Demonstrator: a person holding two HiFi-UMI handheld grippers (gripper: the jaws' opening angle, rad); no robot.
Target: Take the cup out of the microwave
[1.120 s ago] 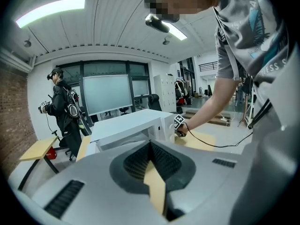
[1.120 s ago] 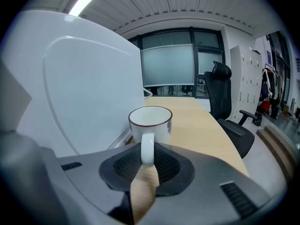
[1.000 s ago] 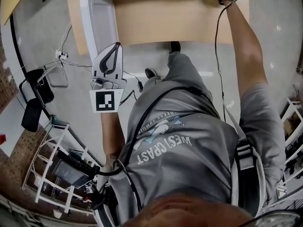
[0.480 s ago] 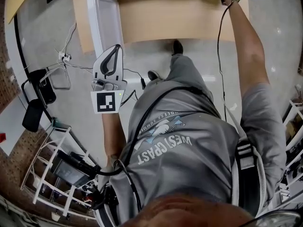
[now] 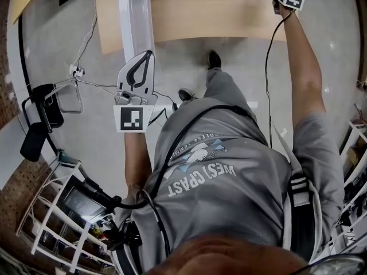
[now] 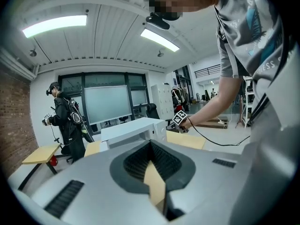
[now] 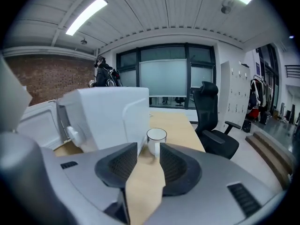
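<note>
**Q:** What does the table (image 7: pixel 176 125) carry?
**A:** Two items. A white microwave (image 7: pixel 105 114) stands on the light wood top. A cup (image 7: pixel 156 137) stands upright on the bare top, just beside the microwave at its 3 o'clock.
**Q:** Do they touch?
**A:** Cannot be determined.

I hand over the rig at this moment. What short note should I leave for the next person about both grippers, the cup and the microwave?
Left gripper: jaws together, empty.
Right gripper: jaws have just been opening and now stand wide, with nothing between them.
Cup: upright on the table, just ahead of the right jaw tips and beside the microwave.
Done: the cup is out of the microwave and released.
Left: the door stands open, so close it if wanted.
</note>
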